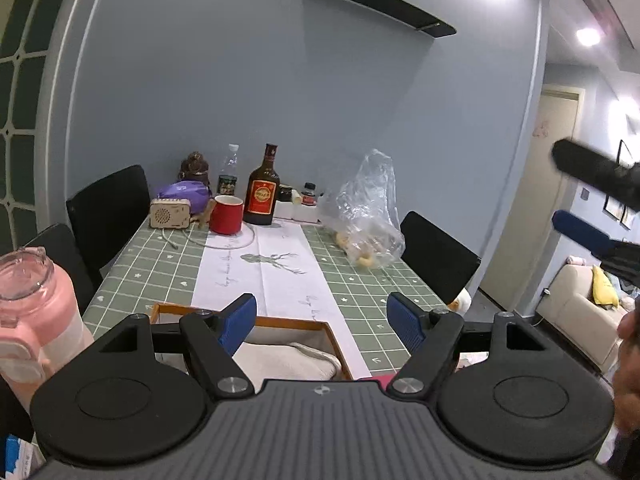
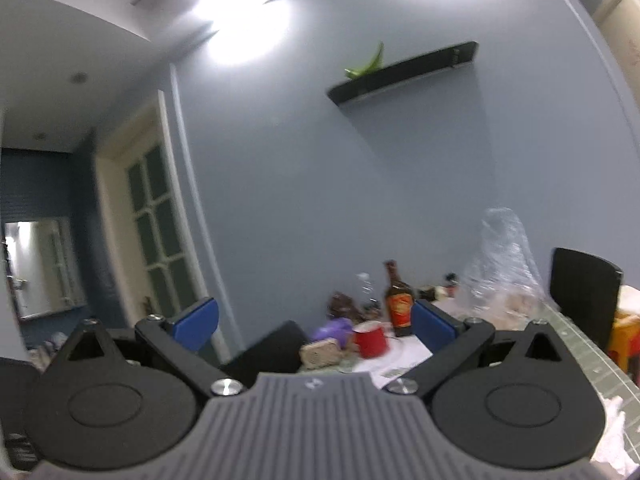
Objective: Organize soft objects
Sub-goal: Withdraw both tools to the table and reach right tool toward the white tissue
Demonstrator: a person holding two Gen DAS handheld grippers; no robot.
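My left gripper (image 1: 323, 322) stands open above the near end of the table, nothing between its blue pads (image 1: 240, 320). Just below it sits an orange-rimmed box (image 1: 288, 323) with a white folded soft cloth (image 1: 280, 360) inside, partly hidden by the gripper body. In the left wrist view, my right gripper (image 1: 560, 186) reaches in from the right edge, raised well above the table, its fingers apart. The right wrist view is blurred: the right gripper (image 2: 316, 324) is open and empty, pointing level at the blue wall. Something white (image 2: 616, 432) lies at its lower right.
The table (image 1: 160, 264) has a green checked cloth and a white runner. At its far end stand a red mug (image 1: 226, 214), a dark liquor bottle (image 1: 262, 192), a small radio (image 1: 170, 213) and a clear plastic bag (image 1: 368, 216). A pink bottle (image 1: 28, 312) stands near left. Black chairs (image 1: 108, 204) flank the table.
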